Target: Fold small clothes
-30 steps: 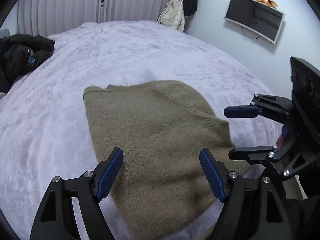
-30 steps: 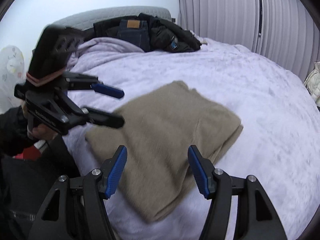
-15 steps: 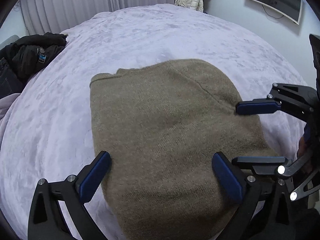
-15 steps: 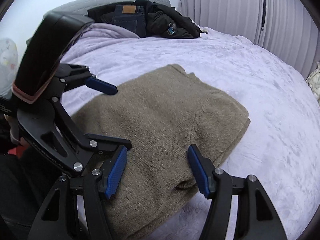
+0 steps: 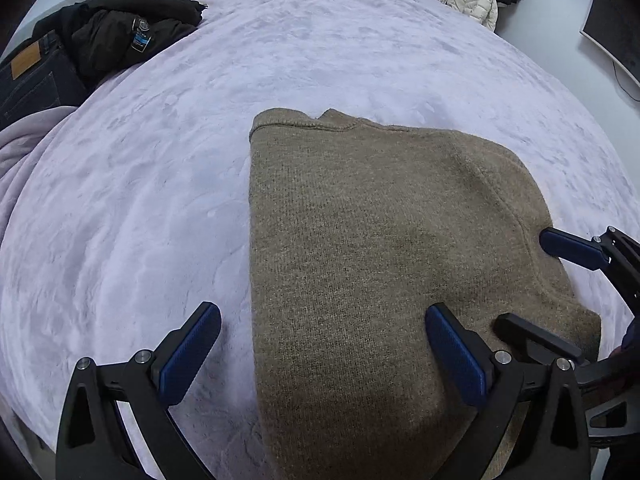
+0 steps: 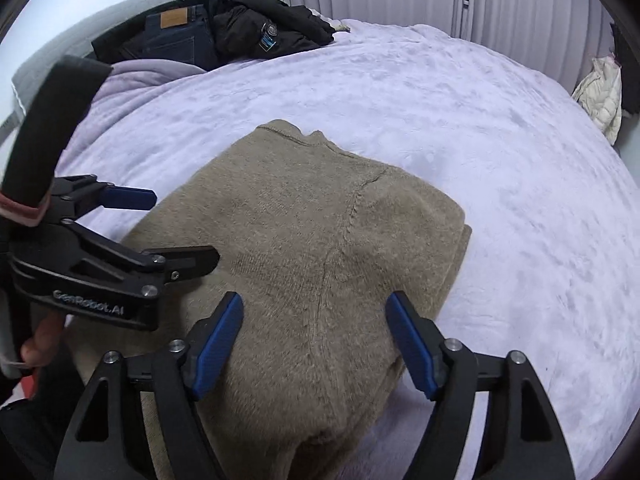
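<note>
Where plush lilac blanket (image 5: pixel 120 220) spreads, folded knit sweater (image 5: pixel 380 260); both grippers agape, empty.

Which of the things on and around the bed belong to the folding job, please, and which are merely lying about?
Part of the job:
- brown knit sweater, partly folded on the bed
- left gripper, open
- right gripper, open

Lying about:
- black jacket
- jeans
- white puffer coat
- wall screen

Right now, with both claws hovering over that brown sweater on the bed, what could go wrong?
The sweater is already folded into layers, so the open right gripper might pinch only the top one. The open left gripper straddles its edge and could catch the fluffy blanket too. The grippers sit close and might collide.
</note>
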`<state>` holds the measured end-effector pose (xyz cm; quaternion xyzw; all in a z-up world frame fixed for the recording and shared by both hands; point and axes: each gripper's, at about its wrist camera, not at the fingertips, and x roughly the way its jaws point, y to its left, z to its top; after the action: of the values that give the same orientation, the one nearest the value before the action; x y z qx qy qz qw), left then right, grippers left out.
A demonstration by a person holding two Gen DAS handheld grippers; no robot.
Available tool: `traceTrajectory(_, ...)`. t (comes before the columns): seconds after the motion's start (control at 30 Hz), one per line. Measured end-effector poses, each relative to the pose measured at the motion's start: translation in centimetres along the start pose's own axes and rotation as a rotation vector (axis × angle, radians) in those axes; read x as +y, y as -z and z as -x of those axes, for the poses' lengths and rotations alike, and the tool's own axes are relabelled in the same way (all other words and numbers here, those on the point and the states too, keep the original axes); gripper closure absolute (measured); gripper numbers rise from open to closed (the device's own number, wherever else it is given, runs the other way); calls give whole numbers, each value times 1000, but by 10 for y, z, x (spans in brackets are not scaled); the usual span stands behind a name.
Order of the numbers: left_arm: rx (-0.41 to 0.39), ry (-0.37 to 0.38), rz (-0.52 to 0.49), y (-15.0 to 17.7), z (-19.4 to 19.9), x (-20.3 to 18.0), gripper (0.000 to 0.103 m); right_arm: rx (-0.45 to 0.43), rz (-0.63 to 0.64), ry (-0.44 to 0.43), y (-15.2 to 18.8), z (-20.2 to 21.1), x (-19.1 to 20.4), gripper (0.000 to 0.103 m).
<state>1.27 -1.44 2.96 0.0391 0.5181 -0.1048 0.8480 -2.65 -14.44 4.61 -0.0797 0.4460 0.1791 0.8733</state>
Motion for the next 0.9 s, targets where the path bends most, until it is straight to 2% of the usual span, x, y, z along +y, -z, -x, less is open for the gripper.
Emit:
traceTrajectory(0.17,21,29,13,-5,-2,4,0,-4,-8,-13,-4,-14,-11,19)
traceTrajectory(0.27,-34,-6,6,-9,12,8,0,4,-47,-29,-5,-4,-16,19)
traceTrajectory(0.33,-56,-33,17,-16,14,16,0,-24,-89,-63,-5,8,-20,18)
traceTrajectory(0.43,-15,2,71,-26,1,29,0,-60,-123,-136,-9,19,-25,18)
traceTrajectory(0.5,1,15,83,-31,-9,31,0,-44,-127,-163,-15,11,-29,18)
traceTrajectory(0.57,1,-3,68,-35,-15,28,0,6,-130,-190,-20,-6,-33,18)
traceTrajectory(0.7,18,-28,49,-45,-27,23,0,35,-88,-85,-32,-37,-38,18)
traceTrajectory(0.9,29,-65,49,-54,-26,19,0,51,-142,-52,-48,-54,-53,18)
